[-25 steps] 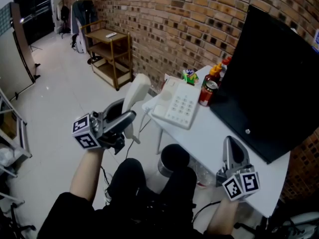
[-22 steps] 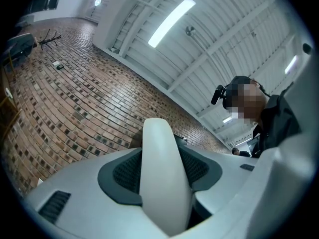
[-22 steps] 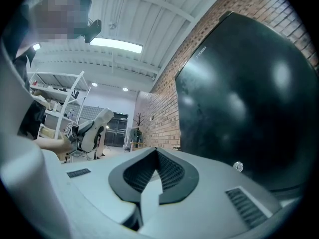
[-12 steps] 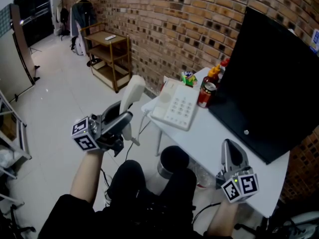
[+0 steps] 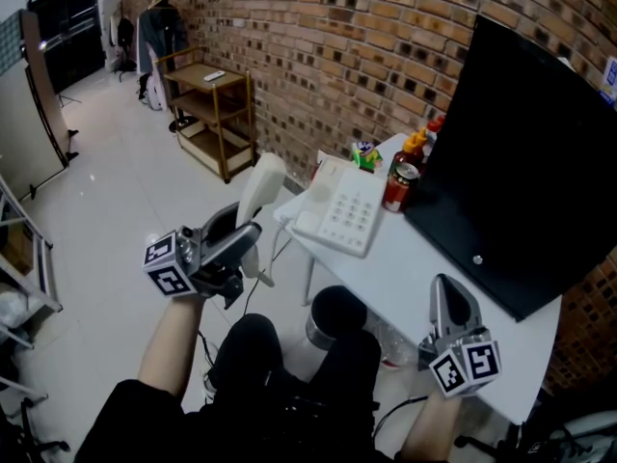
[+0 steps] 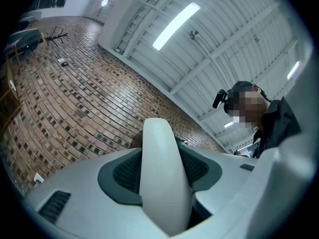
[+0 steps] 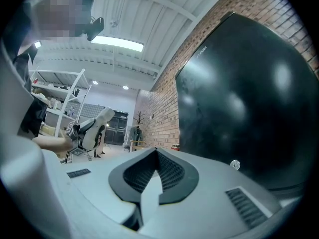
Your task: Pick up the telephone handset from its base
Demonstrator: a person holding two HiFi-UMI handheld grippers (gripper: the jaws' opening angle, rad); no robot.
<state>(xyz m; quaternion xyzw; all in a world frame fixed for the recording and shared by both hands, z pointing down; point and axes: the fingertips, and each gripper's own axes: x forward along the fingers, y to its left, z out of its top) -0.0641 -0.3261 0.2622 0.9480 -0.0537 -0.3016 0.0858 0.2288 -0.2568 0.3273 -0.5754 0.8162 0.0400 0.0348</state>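
Left gripper (image 5: 243, 228) is clamped on the handset (image 5: 262, 176): the left gripper view shows the white grip section wedged between both dark pads, filling the gap. The handset is off the base (image 5: 344, 205), in the air left of the table (image 5: 405, 270) corner and over the floor, standing roughly upright with its upper end leaning toward the brick wall (image 5: 318, 37). There's a clear gap between the handset and the base.

The base sits at the table's left corner with its keypad facing up and its cradle side bare.

Right gripper (image 5: 447, 293) has its jaws pressed together with nothing between them (pads meet in its own view). It's low at the table's near edge, pointing toward the black monitor (image 5: 525, 148), well apart from the phone.

Other things on the table: a red can (image 5: 398, 183) just beside the base's far right corner, and sauce bottles (image 5: 419, 141) behind it against the monitor. A wooden shelf cart (image 5: 208, 109) stands along the wall further back.
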